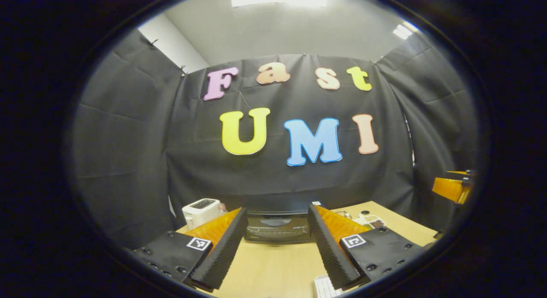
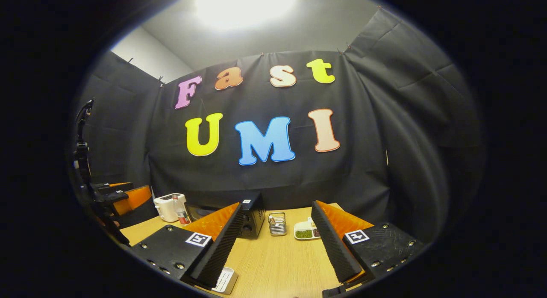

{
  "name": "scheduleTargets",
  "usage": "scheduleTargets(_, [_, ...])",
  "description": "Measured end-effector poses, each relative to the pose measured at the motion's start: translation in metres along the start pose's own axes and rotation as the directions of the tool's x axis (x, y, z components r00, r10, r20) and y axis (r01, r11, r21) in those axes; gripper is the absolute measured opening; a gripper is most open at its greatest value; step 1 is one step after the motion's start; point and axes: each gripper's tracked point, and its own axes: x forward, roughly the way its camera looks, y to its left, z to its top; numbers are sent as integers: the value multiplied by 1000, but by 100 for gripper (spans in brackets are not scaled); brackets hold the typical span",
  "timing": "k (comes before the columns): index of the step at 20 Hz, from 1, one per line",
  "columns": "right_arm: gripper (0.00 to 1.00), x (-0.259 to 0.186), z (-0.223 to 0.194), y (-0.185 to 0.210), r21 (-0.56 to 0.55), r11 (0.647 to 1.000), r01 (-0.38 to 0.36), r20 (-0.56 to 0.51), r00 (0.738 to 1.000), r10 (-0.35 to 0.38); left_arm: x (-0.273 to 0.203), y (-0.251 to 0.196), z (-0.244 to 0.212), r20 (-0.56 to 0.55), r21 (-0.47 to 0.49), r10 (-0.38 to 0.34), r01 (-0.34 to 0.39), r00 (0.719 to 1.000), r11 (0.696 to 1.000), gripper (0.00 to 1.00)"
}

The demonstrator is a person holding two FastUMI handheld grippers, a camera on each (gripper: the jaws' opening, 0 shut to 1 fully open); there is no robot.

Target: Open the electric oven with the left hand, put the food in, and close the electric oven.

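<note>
Wooden table, oven door closed, claws open

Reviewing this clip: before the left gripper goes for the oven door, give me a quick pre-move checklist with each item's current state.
1. Oven door closed, so it needs opening: ok, it looks shut, seen between the left gripper's fingers.
2. Left gripper open and empty: ok, jaws wide apart, nothing between them.
3. Left gripper lined up with the oven: ok, the oven sits centred ahead of it, still apart from the fingers.
4. Right gripper open: ok, jaws apart and empty; no food held yet.
5. Food ready: cannot tell; a sectioned tray with green contents sits on the table, but which item goes in is unclear.
6. Door handle position: cannot tell, too small.
</note>
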Motion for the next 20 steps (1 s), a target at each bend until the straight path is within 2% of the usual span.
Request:
scheduleTargets(4, [98,-19,3,11,-57,998,-32,26,999,33,-35,15,8,22,-37,21,-20,1000,999,99])
scheduleTargets(6, [98,-28,4,17,-70,997,-29,36,999,32,-44,21,8,19,-27,18,-17,1000,999,91])
scheduleTargets(7, [98,-32,6,21,-69,997,-28,45,998,32,-48,23,8,18,-23,14,-13,1000,1000,91])
scheduleTargets(8, [98,-35,8,24,-70,997,-22,55,998,26,-52,25,9,18,-21,9,-8,1000,1000,99])
scheduleTargets(15, [98,-50,11,38,-63,997,44,74,996,-39,-63,33,8,18,-17,-43,44,999,999,99])
scheduleTargets(20, [98,-53,11,48,-80,996,48,70,997,-42,-65,47,13,42,-63,-23,26,999,998,99])
